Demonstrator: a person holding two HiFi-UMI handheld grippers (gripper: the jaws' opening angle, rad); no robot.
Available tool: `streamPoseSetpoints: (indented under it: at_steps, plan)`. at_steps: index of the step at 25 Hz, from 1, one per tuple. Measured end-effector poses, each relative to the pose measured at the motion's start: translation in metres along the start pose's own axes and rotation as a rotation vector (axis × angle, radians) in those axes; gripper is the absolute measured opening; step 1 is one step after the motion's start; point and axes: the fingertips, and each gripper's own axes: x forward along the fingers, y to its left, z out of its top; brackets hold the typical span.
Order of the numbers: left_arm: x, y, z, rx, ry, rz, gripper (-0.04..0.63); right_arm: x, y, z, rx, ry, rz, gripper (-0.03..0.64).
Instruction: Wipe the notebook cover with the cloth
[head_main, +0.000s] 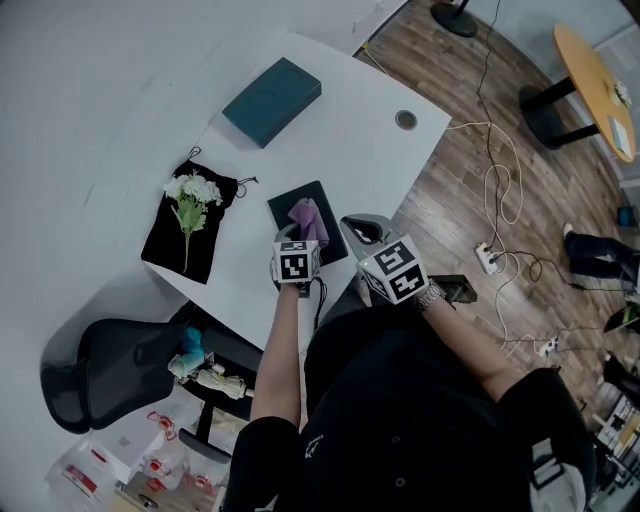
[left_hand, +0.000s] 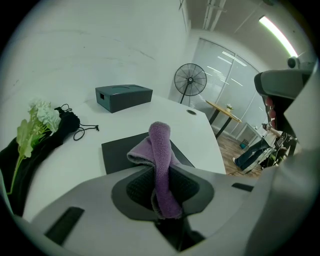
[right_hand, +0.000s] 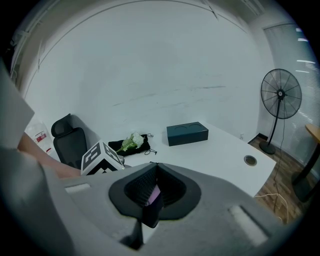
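A black notebook (head_main: 296, 206) lies near the front edge of the white table (head_main: 340, 130). A purple cloth (head_main: 309, 220) rests bunched on its cover. My left gripper (head_main: 300, 238) is shut on the cloth (left_hand: 161, 160), which sticks up out of the jaws over the notebook (left_hand: 120, 151). My right gripper (head_main: 351, 232) is at the notebook's right near corner. In the right gripper view its jaws (right_hand: 150, 200) are shut on a dark flat edge that looks like the notebook, with a bit of purple showing behind.
A dark teal box (head_main: 271, 99) stands at the table's far side. A black drawstring bag (head_main: 182, 238) with white flowers (head_main: 192, 190) lies to the left. A cable hole (head_main: 405, 120) is at the right. A black chair (head_main: 100, 370) stands by the table's near left.
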Motion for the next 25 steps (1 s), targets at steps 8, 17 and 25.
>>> streamPoseSetpoints:
  at_steps: [8, 17, 25]
  plan:
    - [-0.011, 0.022, -0.012, -0.021, 0.007, 0.033, 0.074, 0.001, 0.002, -0.003, -0.001, 0.003, 0.004, 0.003]
    - [-0.018, 0.033, -0.019, -0.043, 0.001, 0.054, 0.074, 0.001, 0.003, -0.004, -0.005, 0.007, 0.006, 0.003]
    - [-0.026, 0.047, -0.025, -0.069, -0.002, 0.072, 0.075, 0.001, 0.003, -0.005, -0.007, 0.013, 0.008, 0.003]
